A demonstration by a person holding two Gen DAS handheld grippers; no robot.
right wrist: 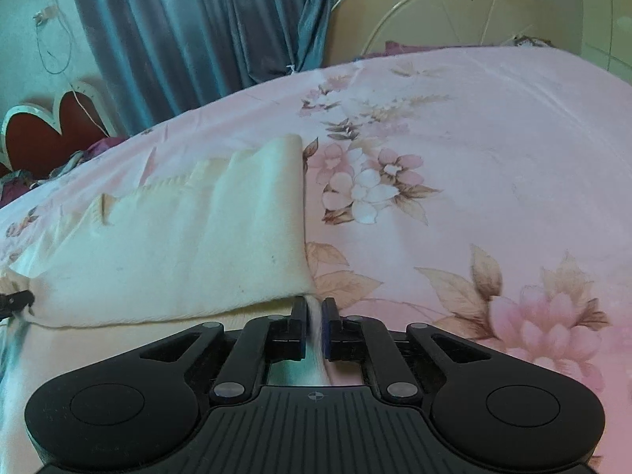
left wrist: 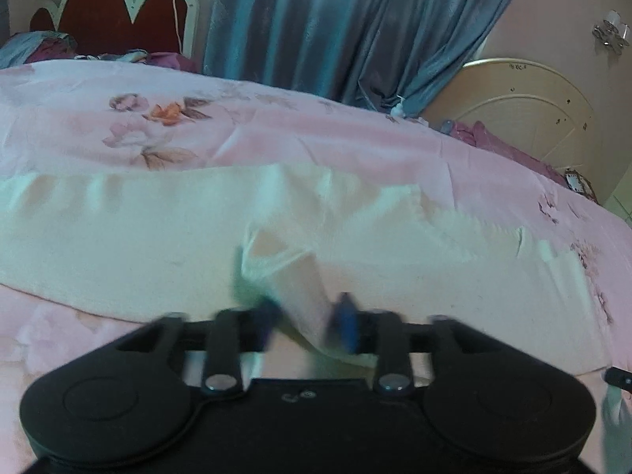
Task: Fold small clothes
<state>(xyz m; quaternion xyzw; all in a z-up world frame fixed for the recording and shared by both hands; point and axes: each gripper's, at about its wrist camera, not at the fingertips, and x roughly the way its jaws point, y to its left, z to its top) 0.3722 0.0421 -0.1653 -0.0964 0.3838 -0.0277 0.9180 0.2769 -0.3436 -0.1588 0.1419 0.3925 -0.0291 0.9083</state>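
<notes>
Left wrist view, garment: a cream knitted garment (left wrist: 158, 237) lies spread across a bed, its far edge ribbed; a fold of it rises up between the fingers of the left gripper (left wrist: 312, 324).
Left gripper: closed on that raised fold of cloth; its fingertips are blurred, so the depth of the pinch cannot be judged.
Right wrist view, garment: the same cream garment (right wrist: 177, 245) lies to the left of centre, with a straight side edge and a near corner that reaches the right gripper (right wrist: 314, 324).
Right gripper: its jaws stand close together with a thin strip of pale cloth between them, so it appears to be gripping the near corner.
Risk, slipping: both pinches look shallow, so the soft knit could pull free if the two grippers lift or move at different speeds.
Risk, crooked fold: uneven pull from the two sides would likely skew the edges or bunch the middle.
Risk, wrong layer: a gripper could catch the bedspread (right wrist: 474, 158) along with the garment and drag it.
Bed: the pink floral bedspread is slightly wrinkled, soft and yielding.
Room: blue-grey curtains (left wrist: 316, 31) hang behind the bed, a dark red scalloped headboard (left wrist: 118, 12) stands at one end, and a pale round panel (right wrist: 454, 12) leans against the wall.
</notes>
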